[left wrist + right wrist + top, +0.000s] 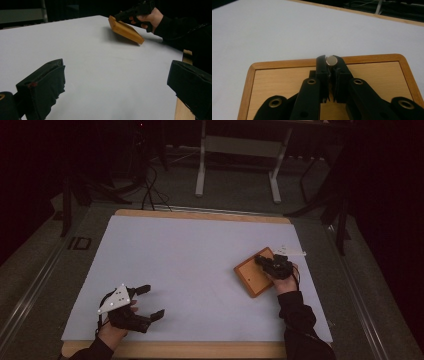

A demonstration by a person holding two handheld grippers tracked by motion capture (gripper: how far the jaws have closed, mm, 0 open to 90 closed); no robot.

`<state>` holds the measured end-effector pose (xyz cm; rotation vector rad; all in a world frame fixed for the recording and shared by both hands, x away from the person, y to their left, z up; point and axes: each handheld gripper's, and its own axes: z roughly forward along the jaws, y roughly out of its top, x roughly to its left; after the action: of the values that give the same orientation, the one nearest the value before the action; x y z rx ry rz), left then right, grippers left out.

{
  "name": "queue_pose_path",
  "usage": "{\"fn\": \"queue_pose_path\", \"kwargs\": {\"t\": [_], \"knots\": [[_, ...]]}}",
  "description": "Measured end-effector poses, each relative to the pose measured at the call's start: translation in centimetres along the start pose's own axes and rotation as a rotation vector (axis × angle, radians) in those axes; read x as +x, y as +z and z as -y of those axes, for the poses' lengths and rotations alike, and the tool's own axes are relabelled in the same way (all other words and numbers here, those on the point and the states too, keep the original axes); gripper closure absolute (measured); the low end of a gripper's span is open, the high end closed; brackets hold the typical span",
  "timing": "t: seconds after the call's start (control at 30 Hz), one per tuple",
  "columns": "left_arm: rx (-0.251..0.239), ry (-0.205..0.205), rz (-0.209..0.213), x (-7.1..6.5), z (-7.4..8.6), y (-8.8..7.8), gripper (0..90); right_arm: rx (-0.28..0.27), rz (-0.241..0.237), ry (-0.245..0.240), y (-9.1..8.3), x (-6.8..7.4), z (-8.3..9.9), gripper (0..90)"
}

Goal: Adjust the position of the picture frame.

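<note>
A flat wooden tray (251, 276) with a raised rim lies at the right of the white mat. Over its far corner, my right gripper (263, 260) is shut on a small round silver disc (331, 60), pinched between the jaw tips above the tray's (274, 82) far rim. In the left gripper view the tray (126, 31) looks tilted, its near-left end raised with shadow beneath, and the right gripper (118, 17) sits at its top. My left gripper (152, 301) rests near the front left of the mat, jaws wide open and empty (116, 68).
The white mat (190, 255) covers a wooden table whose bare edge (200, 350) shows at the front. Behind the table stand a white table frame (202, 165) and cables (148, 185) on the dark floor.
</note>
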<state>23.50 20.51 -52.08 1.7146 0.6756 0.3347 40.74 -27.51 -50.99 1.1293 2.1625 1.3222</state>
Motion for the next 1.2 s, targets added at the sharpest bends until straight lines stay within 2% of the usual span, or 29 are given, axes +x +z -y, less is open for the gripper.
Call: {"fn": "queue_pose_path", "kwargs": {"t": [0.33, 0.6, 0.9, 1.03, 1.07, 1.1, 1.13, 1.2], "knots": [[0.001, -0.002, 0.001, 0.0, 0.0, 0.0, 1.8, -0.031, -0.015, 0.012, -1.2, 0.0, -0.6, 85.1], [0.004, -0.002, 0.001, 0.0, 0.0, 0.0, 1.8, -0.051, -0.031, -0.006, -1.5, 0.8, -1.4, 85.1], [0.001, -0.002, 0.003, 0.0, 0.0, 0.0, 1.8, -0.089, -0.075, -0.043, -2.1, 3.3, -2.9, 85.1], [0.003, -0.002, 0.004, 0.0, 0.0, 0.1, 1.8, -0.108, -0.104, -0.059, -2.7, 5.3, -3.6, 85.1], [0.003, -0.002, 0.004, 0.0, 0.0, 0.1, 1.8, -0.108, -0.104, -0.059, -2.7, 5.3, -3.6, 85.1], [0.003, -0.002, 0.007, 0.0, 0.0, 0.1, 1.8, -0.114, -0.122, -0.061, -2.9, 6.1, -3.7, 85.1], [0.003, -0.002, 0.007, 0.0, 0.0, 0.1, 1.8, -0.114, -0.122, -0.061, -2.9, 6.1, -3.7, 85.1], [0.0, 0.008, 0.014, -0.1, 0.0, 0.2, 1.8, -0.116, -0.129, -0.065, -2.9, 7.3, -3.6, 85.1]]}}
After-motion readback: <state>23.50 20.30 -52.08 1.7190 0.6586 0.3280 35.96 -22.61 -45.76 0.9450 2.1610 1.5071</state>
